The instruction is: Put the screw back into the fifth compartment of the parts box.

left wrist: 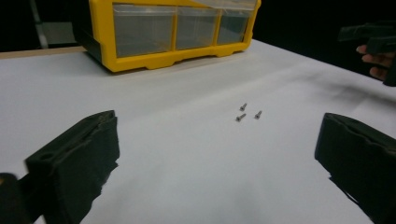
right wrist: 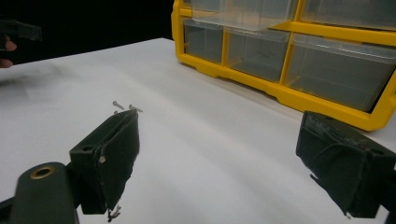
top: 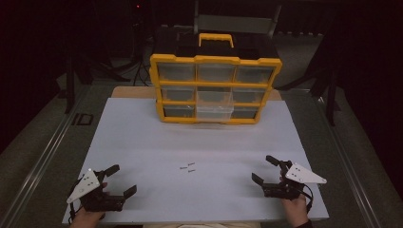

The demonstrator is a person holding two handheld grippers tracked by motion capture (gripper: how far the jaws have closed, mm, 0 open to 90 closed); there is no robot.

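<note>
White board (top: 157, 142) covers the table, with dark floor and unlit room all around it. Left gripper (top: 119, 179), lower left of the high view: its jaws stand spread wide with nothing between them, a grey three-cornered plate on top, and the person's hand (top: 85, 217) behind it at the bottom edge. In the left gripper view the two black jaws rise at the lower left and lower right corners, bare white board lying in the gap. Right gripper (top: 265, 169), lower right of the high view: jaws likewise spread and empty, held by the other hand (top: 295, 210) near the board's front edge.

Three small screws (top: 188, 167) lie loose on the board at lower centre of the high view, between the two grippers and well apart from both; they appear right of centre in the left gripper view (left wrist: 246, 112), and in the right gripper view (right wrist: 125, 107) they lie just above the left-hand jaw's tip.

Yellow drawer organiser (top: 216, 60), upper centre of the high view, stands upright at the far side of the board, three rows of three clear drawers, a yellow carry handle on top. One middle-column drawer (top: 215, 112) in the lower rows juts forward of its neighbours.
</note>
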